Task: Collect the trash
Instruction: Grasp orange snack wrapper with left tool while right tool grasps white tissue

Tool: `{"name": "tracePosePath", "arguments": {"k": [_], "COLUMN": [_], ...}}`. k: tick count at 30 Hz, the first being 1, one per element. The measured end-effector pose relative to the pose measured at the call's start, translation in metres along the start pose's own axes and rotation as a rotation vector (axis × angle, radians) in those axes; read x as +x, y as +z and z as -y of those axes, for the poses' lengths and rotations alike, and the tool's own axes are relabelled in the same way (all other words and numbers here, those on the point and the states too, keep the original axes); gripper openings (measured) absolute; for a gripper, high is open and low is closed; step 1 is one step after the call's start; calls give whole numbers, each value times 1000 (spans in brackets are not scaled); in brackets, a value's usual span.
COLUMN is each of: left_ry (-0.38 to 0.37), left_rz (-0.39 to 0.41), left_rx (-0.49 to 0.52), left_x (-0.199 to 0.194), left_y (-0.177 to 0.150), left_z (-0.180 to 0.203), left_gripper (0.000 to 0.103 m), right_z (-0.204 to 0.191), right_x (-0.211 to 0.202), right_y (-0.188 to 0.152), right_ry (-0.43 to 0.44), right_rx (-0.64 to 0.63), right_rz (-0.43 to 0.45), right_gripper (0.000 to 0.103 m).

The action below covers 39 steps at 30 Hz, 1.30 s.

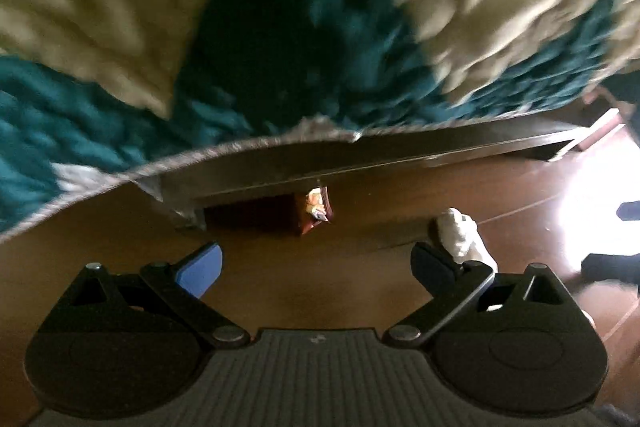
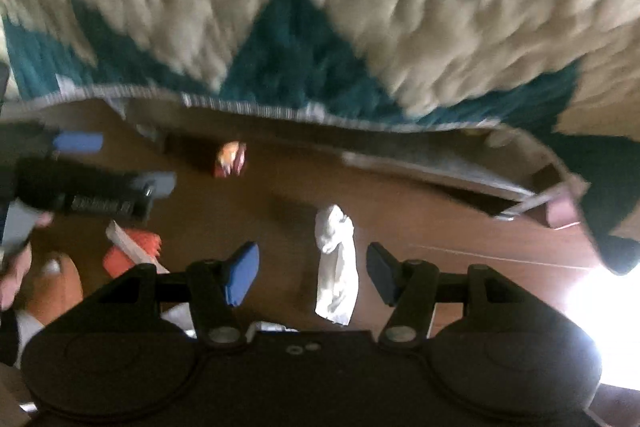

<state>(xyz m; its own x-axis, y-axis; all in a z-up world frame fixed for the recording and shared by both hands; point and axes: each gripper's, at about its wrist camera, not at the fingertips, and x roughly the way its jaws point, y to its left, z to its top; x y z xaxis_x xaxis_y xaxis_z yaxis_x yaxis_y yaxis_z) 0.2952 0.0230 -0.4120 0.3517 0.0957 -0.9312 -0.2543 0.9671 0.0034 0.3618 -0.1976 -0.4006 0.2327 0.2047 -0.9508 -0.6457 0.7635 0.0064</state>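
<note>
Where the wood floor (image 1: 360,267) meets a low dark frame (image 1: 400,151), a teal and cream blanket (image 1: 120,7) hangs over that frame and fills the upper part of both views, much blurred. Left of the frame's corner post, nothing but bare floor shows in the left wrist view. Just under the frame's lower edge, near its left end, a snack wrapper (image 1: 316,209) in red and orange lies on the floor, partly in shadow. Further right and well out from the frame, a crumpled white tissue (image 1: 460,231) rests on the boards, just beyond the dark right fingertip. The left gripper (image 1: 316,267) has its jaws spread wide and holds nothing; it hangs over bare floor short of the wrapper.

In the right wrist view the left gripper (image 2: 116,163) shows at the left, side on, out from the frame. Below it lies something red and white (image 2: 132,251), too blurred to name. The wrapper (image 2: 230,157) sits close under the frame. Out from the frame's middle, the tissue (image 2: 336,267) lies lengthwise between the fingers of the right gripper (image 2: 312,273), whose jaws stand wide; whether either pad touches it cannot be told.
</note>
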Motion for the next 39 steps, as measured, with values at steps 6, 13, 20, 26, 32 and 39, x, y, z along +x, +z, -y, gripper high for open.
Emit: {"name": "tracePosePath", "arguments": {"k": [6, 13, 20, 26, 32, 39], "left_ry": [15, 32, 84, 110, 112, 80], "left_rz": [-17, -22, 13, 19, 7, 8], "left_rx": [-25, 23, 86, 128, 76, 74], "left_x": [63, 113, 143, 157, 167, 159], "left_y": [0, -6, -8, -10, -6, -10], "left_z": [1, 7, 14, 21, 17, 16], "left_gripper": [101, 101, 101, 93, 76, 37], "right_z": [-6, -9, -4, -1, -4, -5], "right_x": [62, 119, 157, 175, 182, 184], "right_y": [-10, -13, -16, -15, -18, -20], "right_ry": [-7, -41, -64, -68, -37, -28], "right_rx": [-97, -154, -141, -122, -124, -127], "right_rz": [-30, -38, -28, -20, -21, -68], "right_gripper": [59, 59, 58, 57, 55, 15]}}
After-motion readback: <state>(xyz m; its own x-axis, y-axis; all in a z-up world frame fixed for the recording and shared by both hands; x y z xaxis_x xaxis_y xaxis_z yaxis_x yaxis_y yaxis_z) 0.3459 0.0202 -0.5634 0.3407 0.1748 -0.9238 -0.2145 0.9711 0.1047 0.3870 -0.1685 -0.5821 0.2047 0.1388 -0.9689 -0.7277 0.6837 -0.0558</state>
